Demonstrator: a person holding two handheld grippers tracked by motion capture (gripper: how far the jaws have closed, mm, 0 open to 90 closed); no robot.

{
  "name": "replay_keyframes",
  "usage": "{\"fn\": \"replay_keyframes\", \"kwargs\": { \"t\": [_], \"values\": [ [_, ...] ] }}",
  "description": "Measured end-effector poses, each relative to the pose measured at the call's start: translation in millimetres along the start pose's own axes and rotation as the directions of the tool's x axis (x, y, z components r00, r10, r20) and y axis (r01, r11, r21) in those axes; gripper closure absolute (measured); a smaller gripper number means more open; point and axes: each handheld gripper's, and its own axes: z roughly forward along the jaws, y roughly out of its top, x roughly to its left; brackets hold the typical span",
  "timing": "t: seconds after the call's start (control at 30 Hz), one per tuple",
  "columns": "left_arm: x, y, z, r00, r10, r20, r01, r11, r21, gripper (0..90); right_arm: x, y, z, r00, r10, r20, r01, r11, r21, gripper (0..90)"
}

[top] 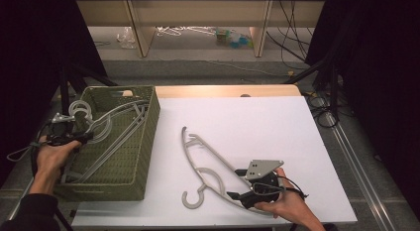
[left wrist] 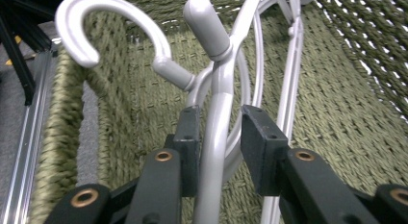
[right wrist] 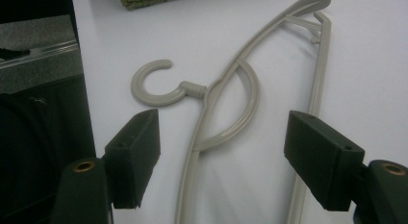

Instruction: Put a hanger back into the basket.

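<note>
Left gripper view: left hand-held gripper jaws parted around hanger in basket, not pinching; we clear before lifting. Right hand-held gripper wide, empty, over counter hanger.

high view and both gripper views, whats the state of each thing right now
left tongs: open, a grey hanger's arm between the pads
woven basket: upright, hangers inside
right tongs: open, jaws apart over the hanger on the table
hanger on the table: lying flat, not gripped
</note>
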Motion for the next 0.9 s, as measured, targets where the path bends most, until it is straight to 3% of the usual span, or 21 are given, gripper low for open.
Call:
{"fn": "replay_keyframes", "kwargs": {
  "t": [0.03, 0.07, 0.1, 0.13, 0.17, 0.2, 0.27, 0.3, 0.37, 0.43, 0.6, 0.83, 0.9],
  "values": [
    [2.8, 0.7, 1.9, 0.9994, 0.035, -0.003, -0.035, 0.9993, -0.012, 67.7, 0.0, 0.1, 0.1, 1.0, 0.001, -0.001, -0.001, 1.0, 0.001, 29.5],
    [-1.0, -1.3, 0.2, 0.9985, -0.021, -0.05, 0.021, 0.9997, 0.013, 67.3, 0.2, 0.0, 0.1, 1.0, 0.002, -0.003, -0.002, 1.0, 0.001, 29.5],
    [1.9, -1.5, 1.6, 0.9989, 0.019, -0.043, -0.018, 0.9997, 0.014, 66.7, 0.1, 0.0, -0.4, 1.0, 0.002, -0.005, -0.002, 1.0, 0.008, 29.5],
    [0.9, -3.4, 0.4, 0.9982, -0.014, -0.058, 0.015, 0.9996, 0.026, 66.3, 0.2, -0.3, 0.2, 1.0, 0.003, -0.003, -0.003, 1.0, 0.004, 29.5],
    [3.5, -4.2, 1.3, 0.9994, -0.005, -0.033, 0.005, 0.9999, 0.012, 66.4, 0.2, -0.4, 0.6, 1.0, 0.002, 0.0, -0.002, 1.0, 0.0, 29.5],
    [3.8, -5.2, 1.6, 0.9996, -0.022, -0.02, 0.022, 0.9997, -0.002, 66.6, 0.2, -0.2, 0.8, 1.0, 0.003, -0.001, -0.003, 1.0, 0.002, 29.5],
    [2.6, -5.6, -1.4, 0.9988, -0.043, -0.023, 0.043, 0.999, -0.01, 65.6, 0.4, -0.2, 1.1, 1.0, 0.005, -0.003, -0.005, 1.0, 0.003, 29.5],
    [3.7, -4.7, -2.7, 0.9996, -0.024, -0.016, 0.024, 0.9995, -0.02, 64.9, 0.1, -0.2, 0.8, 1.0, 0.005, -0.008, -0.005, 1.0, 0.011, 29.5],
    [1.0, -4.0, -6.7, 0.9974, -0.065, -0.029, 0.064, 0.9971, -0.041, 63.0, -0.2, -0.4, 1.4, 1.0, 0.005, -0.009, -0.004, 1.0, 0.011, 29.5],
    [-0.5, -2.5, -11.6, 0.9972, -0.073, -0.014, 0.072, 0.9953, -0.065, 62.2, 0.1, -0.1, 1.5, 0.9999, 0.004, -0.01, -0.004, 1.0, 0.011, 29.5],
    [-17.0, 0.4, -31.9, 0.9939, -0.109, 0.013, 0.11, 0.983, -0.147, 54.5, -0.1, -0.3, 1.8, 0.9999, 0.007, -0.01, -0.007, 1.0, 0.01, 29.4],
    [-50.5, -3.5, -66.1, 0.992, -0.073, 0.104, 0.096, 0.966, -0.24, 39.2, 1.1, -0.6, 3.4, 0.9999, 0.007, -0.008, -0.007, 1.0, 0.007, 28.5],
    [-63.5, -7.0, -72.8, 0.9869, -0.062, 0.149, 0.103, 0.9527, -0.286, 36.4, 1.3, -0.8, 3.9, 0.9998, 0.014, -0.01, -0.014, 1.0, 0.017, 26.7]
  ]
}}
